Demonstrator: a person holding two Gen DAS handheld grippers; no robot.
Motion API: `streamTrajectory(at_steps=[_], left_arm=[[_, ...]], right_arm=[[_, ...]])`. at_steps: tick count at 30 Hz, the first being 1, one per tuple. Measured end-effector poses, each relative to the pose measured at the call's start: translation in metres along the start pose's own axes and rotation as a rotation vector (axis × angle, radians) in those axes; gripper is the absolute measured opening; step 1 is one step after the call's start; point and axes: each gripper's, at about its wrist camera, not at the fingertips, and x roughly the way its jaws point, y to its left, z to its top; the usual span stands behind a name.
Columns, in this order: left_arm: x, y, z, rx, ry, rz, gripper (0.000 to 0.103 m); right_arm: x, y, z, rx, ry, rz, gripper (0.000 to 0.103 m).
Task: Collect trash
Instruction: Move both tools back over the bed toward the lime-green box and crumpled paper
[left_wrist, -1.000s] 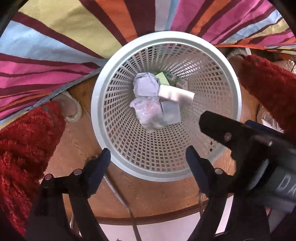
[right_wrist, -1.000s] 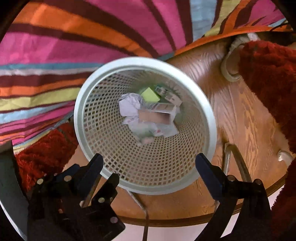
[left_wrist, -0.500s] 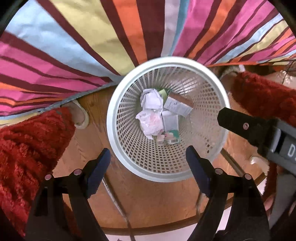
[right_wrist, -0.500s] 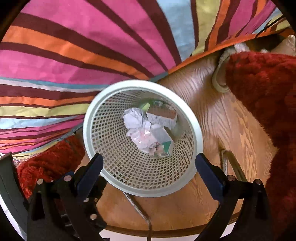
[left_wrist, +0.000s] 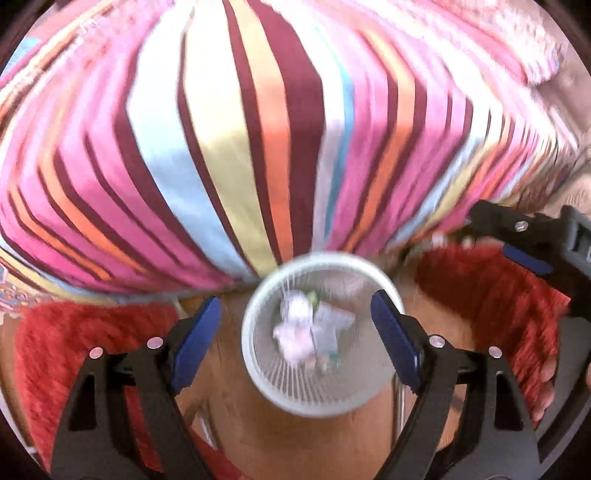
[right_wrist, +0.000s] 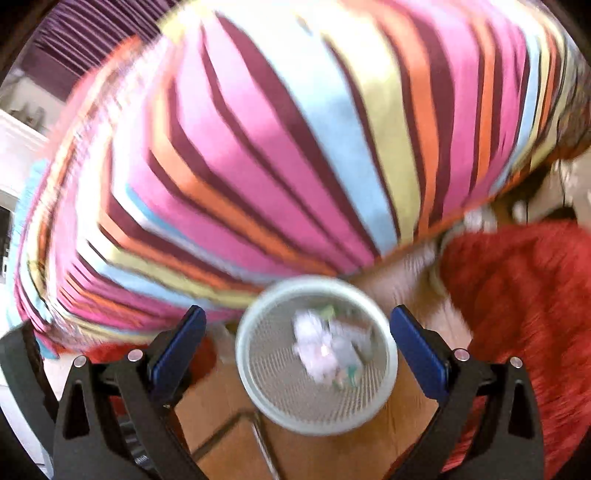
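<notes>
A: Item: white mesh bin (left_wrist: 318, 334). Location?
B: Framed between and below the spread, empty left gripper (left_wrist: 295, 343) and right gripper (right_wrist: 297, 352).
A: Contents?
B: Crumpled paper trash (right_wrist: 319, 352), deposited inside; apparently collected, hence nothing is held.

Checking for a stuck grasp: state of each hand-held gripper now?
Left hand-held gripper: open, holding nothing.
Right hand-held gripper: open, holding nothing.
</notes>
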Motion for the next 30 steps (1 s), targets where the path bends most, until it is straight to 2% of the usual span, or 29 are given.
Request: streamTrajectory(at_steps=[4, 6, 10, 16, 20, 24, 30], left_arm=[[-0.019, 0.009, 0.023, -0.018, -0.120, 0.010, 0.081], [-0.025, 0.010, 0.037, -0.004, -0.167, 0.023, 0.081], [-0.032, 0.012, 0.064, 0.023, -0.217, 0.020, 0.081], [-0.045, 0.022, 0.104, -0.027, -0.331, 0.019, 0.081], [-0.041, 0.025, 0.138, -0.021, -0.338, 0.012, 0.081], [-0.039, 0.024, 0.172, 0.026, -0.355, 0.023, 0.081], [-0.029, 0.021, 0.230, 0.056, -0.373, -0.008, 0.081]], right_arm=[[-0.032, 0.005, 0.031, -0.037, -0.178, -0.017, 0.095], [-0.037, 0.007, 0.042, -0.048, -0.216, -0.010, 0.095], [-0.037, 0.009, 0.066, -0.075, -0.245, -0.017, 0.095], [-0.037, 0.012, 0.100, -0.097, -0.290, -0.012, 0.095], [-0.037, 0.014, 0.123, -0.124, -0.309, -0.011, 0.095], [-0.032, 0.016, 0.152, -0.131, -0.321, -0.012, 0.095], [-0.025, 0.026, 0.185, -0.151, -0.340, -0.016, 0.095]])
